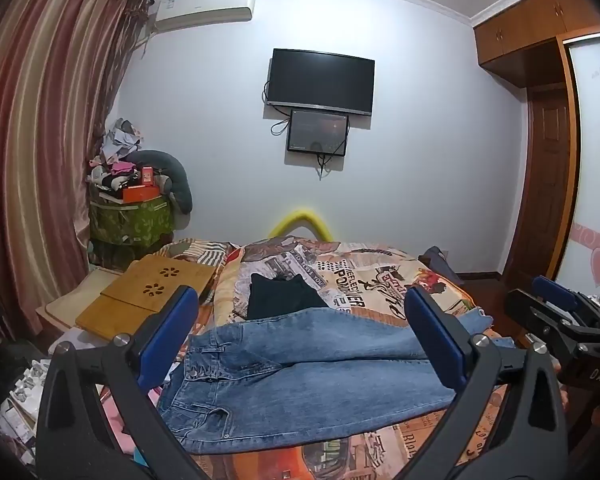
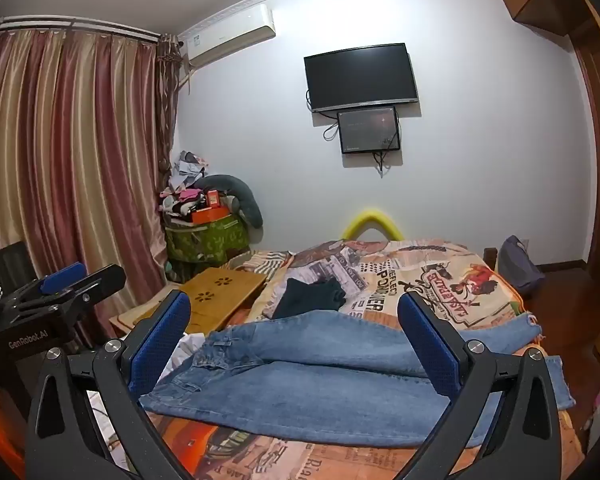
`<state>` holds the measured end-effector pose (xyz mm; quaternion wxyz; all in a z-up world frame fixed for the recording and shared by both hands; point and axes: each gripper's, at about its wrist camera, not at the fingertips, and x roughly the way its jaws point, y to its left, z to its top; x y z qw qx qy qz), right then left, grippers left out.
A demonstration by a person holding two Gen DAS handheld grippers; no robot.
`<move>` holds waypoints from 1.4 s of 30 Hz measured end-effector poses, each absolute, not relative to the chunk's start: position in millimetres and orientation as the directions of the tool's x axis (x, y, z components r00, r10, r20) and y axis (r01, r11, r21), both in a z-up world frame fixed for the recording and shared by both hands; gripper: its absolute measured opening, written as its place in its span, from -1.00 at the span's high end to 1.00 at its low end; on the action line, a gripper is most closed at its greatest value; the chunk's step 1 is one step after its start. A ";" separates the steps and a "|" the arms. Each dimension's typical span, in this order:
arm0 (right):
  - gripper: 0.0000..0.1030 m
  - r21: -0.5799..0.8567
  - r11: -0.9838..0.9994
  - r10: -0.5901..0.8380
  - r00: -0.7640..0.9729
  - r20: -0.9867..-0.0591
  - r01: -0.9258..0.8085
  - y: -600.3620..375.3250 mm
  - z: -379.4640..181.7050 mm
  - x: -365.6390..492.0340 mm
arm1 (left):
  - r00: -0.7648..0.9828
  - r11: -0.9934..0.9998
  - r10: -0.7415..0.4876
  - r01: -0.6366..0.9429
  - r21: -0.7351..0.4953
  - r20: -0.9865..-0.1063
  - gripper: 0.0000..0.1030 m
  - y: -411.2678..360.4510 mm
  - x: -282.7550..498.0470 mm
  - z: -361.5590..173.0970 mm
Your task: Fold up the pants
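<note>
Printed in orange and newsprint patterns, the bedspread [image 1: 380, 280] fills the lower middle of both views, under a pale wall with a black wall-mounted television [image 1: 321, 80] at upper centre and striped red-and-gold curtains [image 2: 68, 160] along the left. A bamboo lap table [image 1: 148, 292] sits at the bed's left edge. The blue denim pants [image 1: 300, 368] lie flat across the near bedspread, waistband to the left, legs running right, the two legs overlapping lengthwise. A small dark folded garment [image 1: 284, 294] rests just behind them. The left gripper [image 1: 300, 344] and right gripper [image 2: 296, 344] both hover with blue-padded fingers spread wide, grasping nothing
</note>
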<state>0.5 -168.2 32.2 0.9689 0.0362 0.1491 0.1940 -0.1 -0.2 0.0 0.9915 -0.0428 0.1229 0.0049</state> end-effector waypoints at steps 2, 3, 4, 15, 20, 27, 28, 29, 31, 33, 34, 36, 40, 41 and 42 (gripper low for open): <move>-1.00 0.126 0.923 0.386 0.880 -0.277 -0.365 -167.7 32.2 -0.1 | 0.971 0.996 0.002 -0.023 -0.087 -0.239 -1.00 -0.5 -0.4 -0.3; -1.00 0.127 0.923 0.386 0.880 -0.278 -0.364 -167.6 32.2 -0.2 | 0.971 0.996 0.005 -0.025 -0.080 -0.240 -1.00 -1.3 -0.2 -0.5; -1.00 0.129 0.923 0.386 0.879 -0.279 -0.364 -167.5 32.2 -0.4 | 0.970 0.997 0.006 -0.024 -0.074 -0.242 -1.00 -2.4 0.0 -0.8; -1.00 0.131 0.928 0.372 0.883 -0.285 -0.349 -178.0 31.1 3.6 | 0.967 0.996 -0.022 0.000 -0.084 -0.255 -1.00 -4.2 2.2 -0.3; -1.00 0.130 0.930 0.367 0.886 -0.283 -0.344 -181.1 32.1 3.4 | 0.966 0.996 -0.025 0.003 -0.084 -0.257 -1.00 -5.3 2.9 -0.3; -1.00 0.133 0.932 0.363 0.888 -0.283 -0.338 -187.7 33.5 4.9 | 0.966 0.997 -0.026 0.004 -0.083 -0.258 -1.00 -5.8 3.6 -0.7; -1.00 0.130 0.932 0.362 0.888 -0.284 -0.338 -185.9 33.4 4.4 | 0.966 0.997 -0.024 0.003 -0.083 -0.258 -1.00 -5.9 3.6 -1.0; -1.00 0.130 0.932 0.361 0.888 -0.284 -0.338 -186.3 33.4 4.6 | 0.966 0.997 -0.024 0.003 -0.082 -0.257 -1.00 -6.0 3.8 -0.6; -1.00 0.130 0.933 0.361 0.889 -0.283 -0.337 -185.8 33.3 4.6 | 0.966 0.997 -0.023 0.002 -0.081 -0.257 -1.00 -5.8 4.1 0.3; -1.00 0.130 0.933 0.360 0.889 -0.283 -0.336 -185.5 33.5 4.6 | 0.967 0.997 -0.024 0.004 -0.079 -0.255 -1.00 -6.2 4.7 1.3; -1.00 0.129 0.933 0.358 0.890 -0.283 -0.335 -184.4 33.8 4.1 | 0.967 0.997 -0.024 0.004 -0.078 -0.255 -1.00 -6.4 4.9 1.7; -1.00 0.129 0.933 0.358 0.890 -0.283 -0.335 -184.3 33.8 4.0 | 0.966 0.997 -0.026 0.006 -0.080 -0.256 -1.00 -6.5 5.5 1.7; -1.00 0.129 0.933 0.358 0.890 -0.283 -0.335 -184.3 33.7 4.0 | 0.967 0.997 -0.024 0.004 -0.078 -0.254 -1.00 -8.5 5.6 1.1; -1.00 0.129 0.934 0.358 0.890 -0.283 -0.334 -184.7 33.6 4.2 | 0.967 0.997 -0.024 0.004 -0.078 -0.255 -1.00 -8.0 5.2 1.3; -1.00 0.130 0.934 0.357 0.890 -0.283 -0.333 -185.2 33.8 4.3 | 0.967 0.997 -0.024 0.004 -0.079 -0.255 -1.00 -7.9 5.3 1.4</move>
